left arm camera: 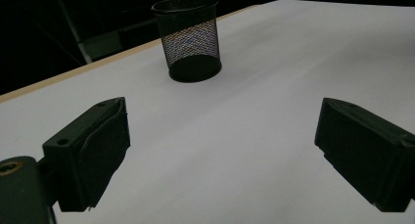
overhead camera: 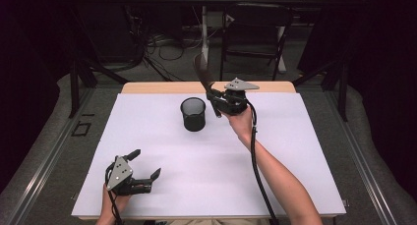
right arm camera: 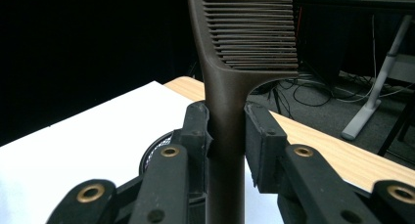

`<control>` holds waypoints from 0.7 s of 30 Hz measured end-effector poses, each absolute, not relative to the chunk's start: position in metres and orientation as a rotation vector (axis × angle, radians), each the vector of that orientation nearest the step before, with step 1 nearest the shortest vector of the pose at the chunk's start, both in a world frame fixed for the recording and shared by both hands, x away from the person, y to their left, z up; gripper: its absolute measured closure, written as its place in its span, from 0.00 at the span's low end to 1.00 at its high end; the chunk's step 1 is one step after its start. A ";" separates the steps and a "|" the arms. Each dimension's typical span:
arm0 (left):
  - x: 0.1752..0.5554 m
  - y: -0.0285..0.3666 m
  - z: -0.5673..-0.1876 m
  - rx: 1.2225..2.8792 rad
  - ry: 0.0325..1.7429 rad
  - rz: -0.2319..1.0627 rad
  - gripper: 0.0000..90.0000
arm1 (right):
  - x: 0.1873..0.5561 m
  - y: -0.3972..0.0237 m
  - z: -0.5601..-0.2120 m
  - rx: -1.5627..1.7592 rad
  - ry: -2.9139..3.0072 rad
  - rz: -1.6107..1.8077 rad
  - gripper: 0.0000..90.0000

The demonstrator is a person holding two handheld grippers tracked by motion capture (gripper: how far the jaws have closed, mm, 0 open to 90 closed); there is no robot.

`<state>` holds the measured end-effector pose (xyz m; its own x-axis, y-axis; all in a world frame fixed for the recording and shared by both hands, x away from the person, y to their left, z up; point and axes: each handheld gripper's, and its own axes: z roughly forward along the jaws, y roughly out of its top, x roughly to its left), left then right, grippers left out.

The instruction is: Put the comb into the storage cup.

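Note:
My right gripper is raised over the far middle of the table, shut on the handle of a dark brown comb. In the right gripper view the comb stands upright between the pads, its teeth at the top and pointing right. A black mesh cup stands upright just left of that gripper; its rim peeks out below the jaws. My left gripper rests near the front left of the table, open with nothing between its jaws. In the left gripper view the cup stands well beyond the left gripper.
A white sheet covers the table, with the wooden far edge bare. Behind the table are a dark folding chair, a white desk leg and floor cables.

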<state>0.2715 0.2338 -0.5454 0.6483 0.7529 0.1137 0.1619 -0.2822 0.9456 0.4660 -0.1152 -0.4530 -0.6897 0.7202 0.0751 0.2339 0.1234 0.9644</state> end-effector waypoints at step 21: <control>0.271 0.234 -0.546 1.795 0.735 0.689 0.07 | 0.471 -0.101 -0.446 0.867 1.964 1.619 0.80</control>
